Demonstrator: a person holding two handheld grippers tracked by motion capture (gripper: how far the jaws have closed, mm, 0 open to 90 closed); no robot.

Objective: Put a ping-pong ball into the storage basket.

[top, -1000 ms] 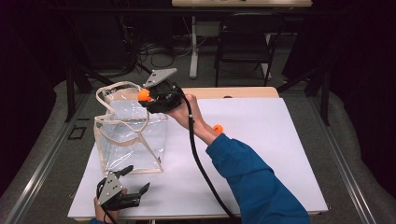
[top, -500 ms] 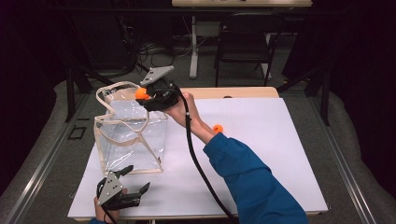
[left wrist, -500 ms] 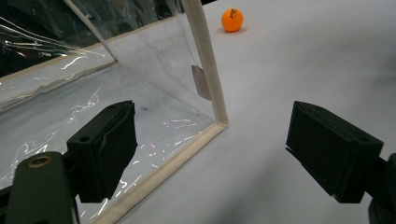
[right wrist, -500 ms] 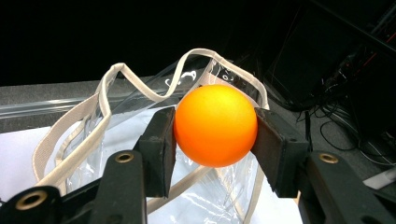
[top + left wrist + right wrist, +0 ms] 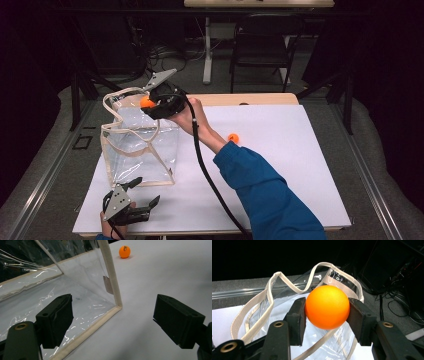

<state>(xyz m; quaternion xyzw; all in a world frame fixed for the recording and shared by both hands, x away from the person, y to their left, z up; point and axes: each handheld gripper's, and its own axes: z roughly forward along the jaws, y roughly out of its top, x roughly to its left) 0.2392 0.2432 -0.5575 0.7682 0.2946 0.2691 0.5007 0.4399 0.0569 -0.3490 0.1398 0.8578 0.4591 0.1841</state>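
Right gripper (image 5: 150, 103): clamped on orange ball (image 5: 327, 307), one black pad pressed against each side; raised over the open mouth of the bag at the far left of the table; grey three-cornered plate on top, black cable trailing back along the blue sleeve (image 5: 265, 192).

Left gripper (image 5: 142, 194): jaws spread wide, nothing between them; resting low at the near left edge of the table, just beside the near bottom corner of the bag; grey plate on top.

Table (image 5: 300, 165): white top, wood strip showing along the far edge.

Clear plastic bag (image 5: 140, 150): upright on the left part of the table, transparent walls, cream fabric trim along edges and seams, two cream strap handles looping above the mouth. Near bottom corner and trimmed vertical edge seen close in the left gripper view (image 5: 112, 285), standing between the two open jaws' sight lines but touching neither.

Orange ball in the right gripper's grip: smooth, round, uniformly orange; poised above the bag's handles and opening, not inside the bag. Seen from above as an orange spot at the gripper's tip (image 5: 146, 102).

Second orange ball (image 5: 233, 137): loose on the white top near the middle, well apart from the bag, just beside the sleeve's forearm; also at the far end of the left gripper view (image 5: 124, 251).
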